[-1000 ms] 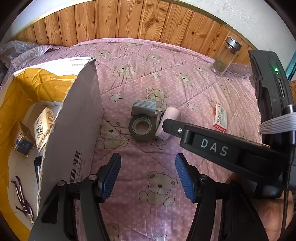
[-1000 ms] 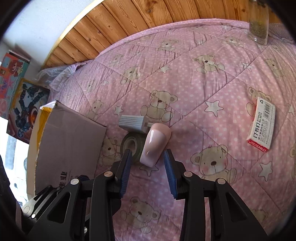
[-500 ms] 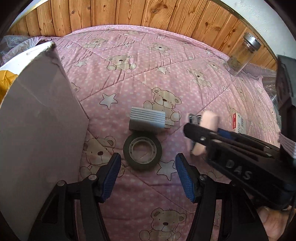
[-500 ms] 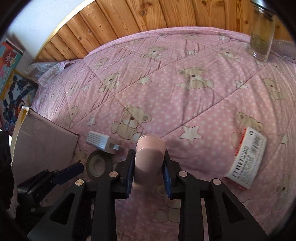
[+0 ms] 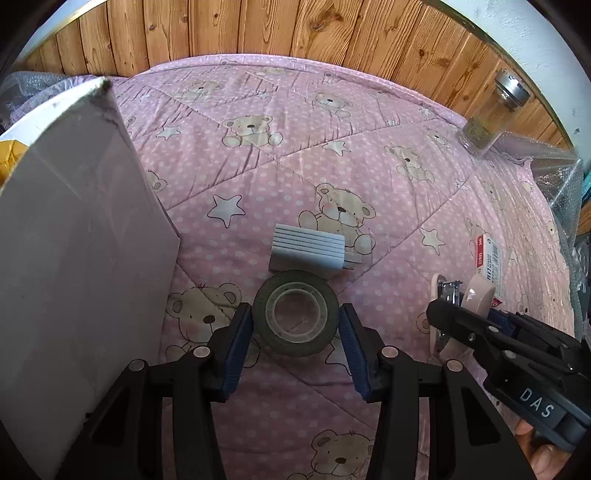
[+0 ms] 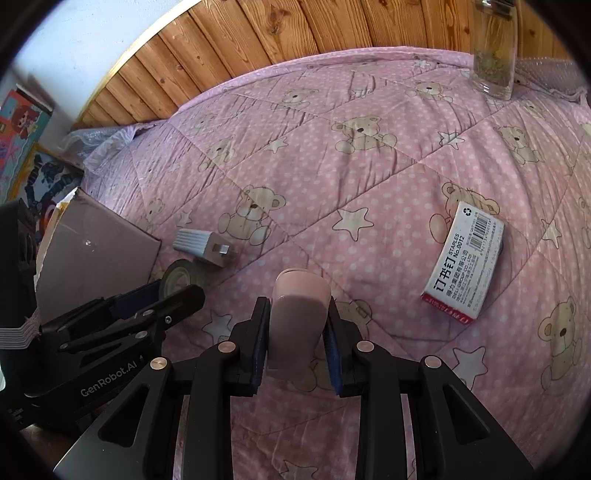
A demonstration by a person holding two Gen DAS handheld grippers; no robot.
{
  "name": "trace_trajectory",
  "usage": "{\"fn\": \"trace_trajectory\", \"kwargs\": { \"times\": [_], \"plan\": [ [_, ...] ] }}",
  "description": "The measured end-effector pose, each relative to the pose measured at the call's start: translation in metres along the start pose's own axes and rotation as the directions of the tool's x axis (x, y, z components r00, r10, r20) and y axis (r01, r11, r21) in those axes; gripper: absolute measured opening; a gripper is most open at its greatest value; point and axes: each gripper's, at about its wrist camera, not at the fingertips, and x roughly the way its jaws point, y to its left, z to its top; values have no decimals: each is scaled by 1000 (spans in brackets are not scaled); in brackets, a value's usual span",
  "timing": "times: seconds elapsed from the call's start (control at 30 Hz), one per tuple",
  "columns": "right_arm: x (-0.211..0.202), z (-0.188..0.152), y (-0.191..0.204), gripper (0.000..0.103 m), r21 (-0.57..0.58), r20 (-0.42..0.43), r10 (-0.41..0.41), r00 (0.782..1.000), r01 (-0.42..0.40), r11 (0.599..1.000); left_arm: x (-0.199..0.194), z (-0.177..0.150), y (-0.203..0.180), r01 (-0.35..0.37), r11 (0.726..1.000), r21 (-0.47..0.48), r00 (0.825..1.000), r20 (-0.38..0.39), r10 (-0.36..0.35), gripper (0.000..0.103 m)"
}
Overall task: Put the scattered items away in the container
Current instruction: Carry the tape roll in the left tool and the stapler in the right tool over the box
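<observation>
A dark roll of tape [image 5: 295,312] lies flat on the pink bear-print quilt [image 5: 332,166]. My left gripper [image 5: 295,321] is open, with one blue pad close on each side of the roll. My right gripper [image 6: 297,325] is shut on a pink stapler [image 6: 299,295], held above the quilt; the stapler [image 5: 476,295] shows at the right of the left wrist view, metal underside visible. A grey ribbed charger plug [image 5: 306,249] lies just behind the tape. A white and red staples box [image 6: 463,262] lies to the right. The cardboard box flap [image 5: 74,258] stands at left.
A glass jar with a metal lid [image 5: 487,118] stands at the quilt's far right corner by the wooden wall panel [image 5: 295,29]. Bubble wrap [image 5: 554,173] lies at the right edge. Bare quilt stretches behind the charger. A person's fingers show at the lower right under the right gripper.
My left gripper moved forward and down until its pads flank the tape roll. My right gripper shut on the pink stapler and carried it up and to the right, away from the tape.
</observation>
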Motion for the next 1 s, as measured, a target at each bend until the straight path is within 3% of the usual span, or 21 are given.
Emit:
{"fn": "trace_trajectory", "kwargs": {
  "times": [1.0],
  "plan": [
    [-95, -102, 71, 29, -23, 51, -21, 998, 22, 999, -133, -92, -15, 101, 992, 75, 990, 86, -108, 49]
  ]
}}
